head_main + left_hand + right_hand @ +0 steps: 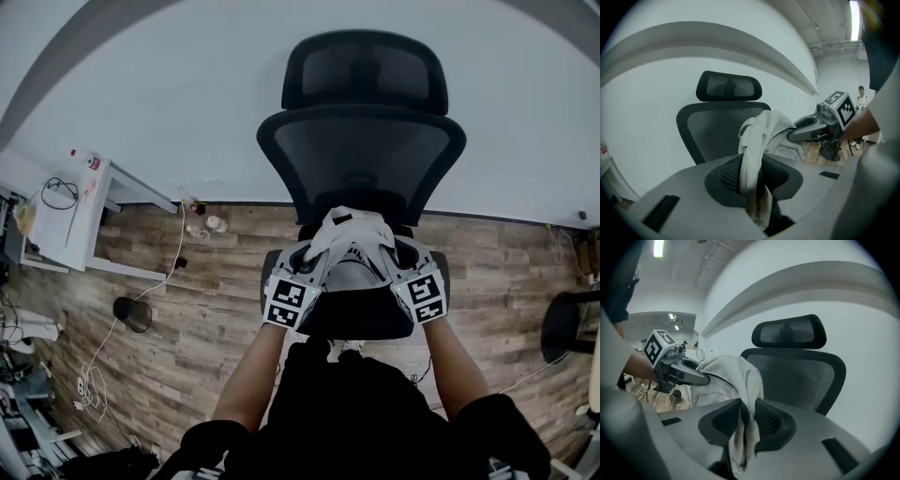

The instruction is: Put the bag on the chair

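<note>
Bag (354, 242), pinched by left gripper (751, 176) and right gripper (746, 420) alike, is held crosswise over the chair (361, 155) seat, near its back edge.

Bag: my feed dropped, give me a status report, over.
Left claw shut on white cloth bag. Right claw shut on it too. Bag held over office chair seat, not released. Nothing in the way.

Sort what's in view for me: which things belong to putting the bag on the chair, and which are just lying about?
Job in hand:
- bag, pinched by the left gripper and the right gripper
- black chair, straight ahead

Just lying about:
- white desk
- bottle on the desk
- cable on the floor
- round black object beside the cable
</note>
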The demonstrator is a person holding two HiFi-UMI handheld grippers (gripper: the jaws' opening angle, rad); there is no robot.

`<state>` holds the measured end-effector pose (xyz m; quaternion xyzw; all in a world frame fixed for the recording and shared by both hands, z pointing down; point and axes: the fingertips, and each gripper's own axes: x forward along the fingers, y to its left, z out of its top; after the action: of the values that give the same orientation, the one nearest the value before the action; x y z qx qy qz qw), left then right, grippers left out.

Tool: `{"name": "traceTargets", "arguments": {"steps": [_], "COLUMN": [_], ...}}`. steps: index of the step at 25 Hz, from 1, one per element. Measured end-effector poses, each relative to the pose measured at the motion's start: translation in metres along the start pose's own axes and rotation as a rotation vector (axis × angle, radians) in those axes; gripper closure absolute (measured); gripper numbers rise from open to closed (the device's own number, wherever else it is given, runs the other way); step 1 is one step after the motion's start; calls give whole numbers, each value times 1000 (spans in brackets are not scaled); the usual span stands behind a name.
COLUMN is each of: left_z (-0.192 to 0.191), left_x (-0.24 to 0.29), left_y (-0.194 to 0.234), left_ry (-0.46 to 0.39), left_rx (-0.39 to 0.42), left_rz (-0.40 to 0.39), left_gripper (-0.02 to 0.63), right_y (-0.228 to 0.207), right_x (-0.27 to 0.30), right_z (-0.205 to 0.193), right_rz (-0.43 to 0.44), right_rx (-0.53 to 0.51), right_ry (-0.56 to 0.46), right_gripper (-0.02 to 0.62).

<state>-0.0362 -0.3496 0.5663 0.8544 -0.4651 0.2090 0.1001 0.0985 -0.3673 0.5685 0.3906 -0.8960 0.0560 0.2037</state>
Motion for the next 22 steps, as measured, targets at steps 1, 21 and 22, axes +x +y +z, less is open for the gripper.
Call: {"name": "traceTargets", "arguments": {"steps": [1, 21, 22], "left_z": [-5, -42, -41], "left_x": [4, 66, 68], "left_y": [2, 30, 30], "left_ry": [8, 99, 101], "left_rx": [-5, -51, -49], "left_rz": [-2, -4, -7], "left_gripper": [503, 502, 502], "right_y": [-1, -26, -28], "right_x": [4, 67, 68], "right_z": [-5, -50, -50], "right_rz": [4, 25, 21], "right_rx": [0, 46, 50], "right_ry": [14, 132, 130], "right_gripper": [497, 495, 495]}}
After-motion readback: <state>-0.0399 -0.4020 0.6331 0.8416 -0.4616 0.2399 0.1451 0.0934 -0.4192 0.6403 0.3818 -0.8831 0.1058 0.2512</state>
